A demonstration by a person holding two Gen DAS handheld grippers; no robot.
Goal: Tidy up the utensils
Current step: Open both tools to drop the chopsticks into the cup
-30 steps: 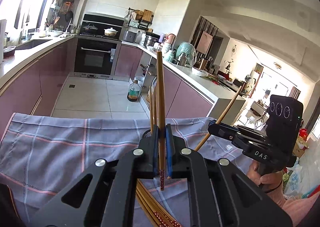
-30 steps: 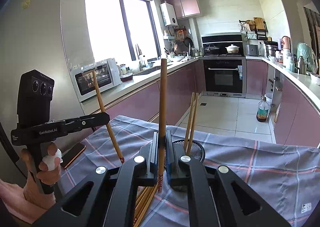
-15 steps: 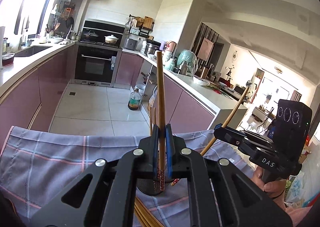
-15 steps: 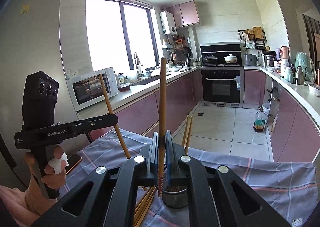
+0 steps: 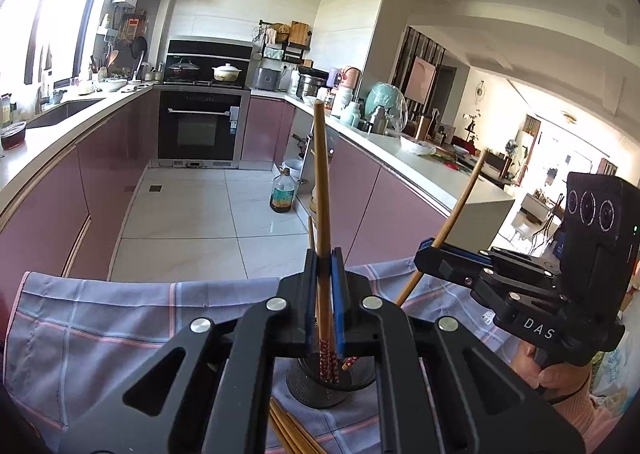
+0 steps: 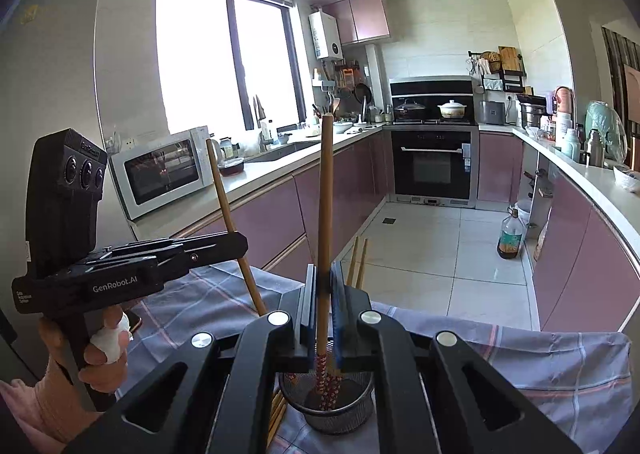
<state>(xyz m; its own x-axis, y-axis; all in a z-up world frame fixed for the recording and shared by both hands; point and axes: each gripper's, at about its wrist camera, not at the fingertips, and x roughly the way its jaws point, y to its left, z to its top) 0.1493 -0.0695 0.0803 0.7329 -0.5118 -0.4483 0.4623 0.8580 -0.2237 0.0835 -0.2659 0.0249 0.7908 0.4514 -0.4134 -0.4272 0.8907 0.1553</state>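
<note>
A long kitchen with mauve cabinets and a pale tiled floor stretches far ahead. Near, one plaid cloth (image 6: 540, 370) covers the table, its far edge dropping toward open floor. One mesh holder (image 6: 332, 410) stands on it — loose chopsticks (image 5: 292, 434) lie beside. Two grippers: the left gripper (image 5: 324, 282) and right gripper (image 6: 324, 286) each clamp one upright chopstick (image 5: 322, 190), tips over the holder.
</note>
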